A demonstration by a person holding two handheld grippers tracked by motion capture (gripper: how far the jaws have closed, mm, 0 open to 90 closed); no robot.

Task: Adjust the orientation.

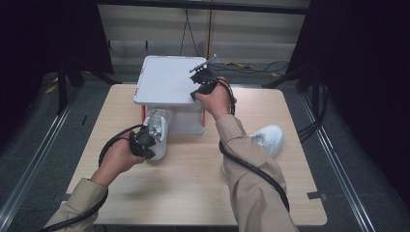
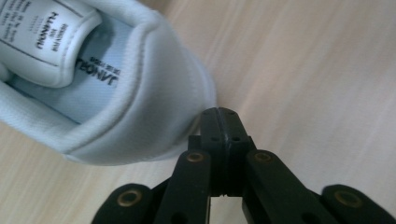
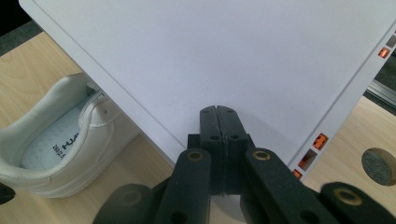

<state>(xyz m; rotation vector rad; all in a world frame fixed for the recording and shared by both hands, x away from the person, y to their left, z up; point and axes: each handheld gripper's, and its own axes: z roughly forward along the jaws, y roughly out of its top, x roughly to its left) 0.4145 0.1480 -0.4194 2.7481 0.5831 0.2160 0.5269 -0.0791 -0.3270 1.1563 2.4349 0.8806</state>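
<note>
A white sneaker is seen at about ten o'clock from the middle of the wooden counter, its toe tucked under the raised lid of a white shoe box that stands at twelve o'clock. The left claw is placed at the heel of that sneaker; in the left gripper view its jaws are pressed together, and the padded heel collar lies just beside the tips, at their ten o'clock. Whether any material is pinched between them cannot be told. The right claw is rested at the near right edge of the lid, jaws likewise closed flat together, with nothing seen between them. A second white sneaker lies at three o'clock, partly hidden by the right sleeve.

The shoe is judged to be light, with a soft, yielding upper and a stiffer sole; the smooth surface may be slippery. A hold is best taken on the firm heel collar or on the tongue. The lid is judged thin and stiff but easily bent, so its rim should be gripped.

A label on the tongue and print on the insole can be made out, but the lettering is seen upside down and cannot be read with confidence.
</note>
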